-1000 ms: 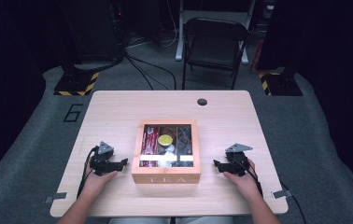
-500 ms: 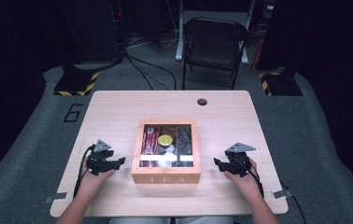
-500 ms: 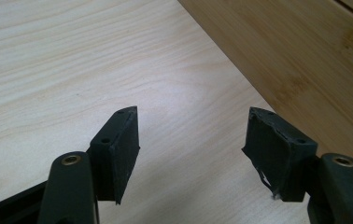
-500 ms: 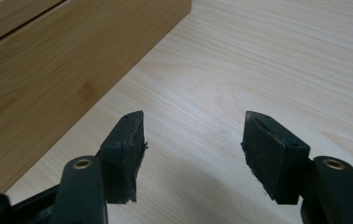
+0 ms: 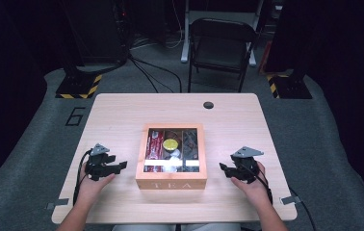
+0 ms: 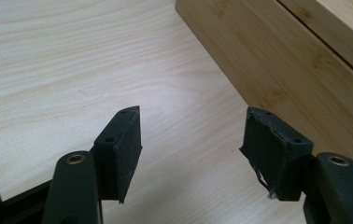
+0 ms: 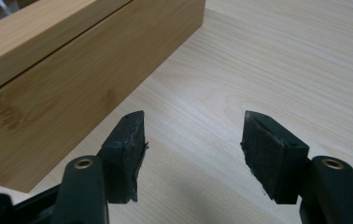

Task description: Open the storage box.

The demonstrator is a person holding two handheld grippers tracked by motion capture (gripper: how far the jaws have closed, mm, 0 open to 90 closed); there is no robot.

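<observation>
A wooden tea box (image 5: 173,183) with a glass lid and "TEA" on its front wall stands shut in the middle of the table. Packets and a yellow round item show through the lid. My left gripper (image 5: 121,165) hovers just left of the box and points at its side wall (image 6: 296,60). Its jaws (image 6: 193,116) have just been closing and stand open with nothing between them. My right gripper (image 5: 223,168) hovers just right of the box, facing its other wall (image 7: 72,70). Its jaws (image 7: 194,119) have also been closing and stand apart over bare wood.
The light wooden table (image 5: 122,115) has a round cable hole (image 5: 208,105) at its far edge. A black folding chair (image 5: 221,45) stands behind it on grey carpet. Cables trail from both grippers over the table's near edge.
Both grippers have lifted slightly beside the box, and the left one has edged a little away from it. The box has not moved.
</observation>
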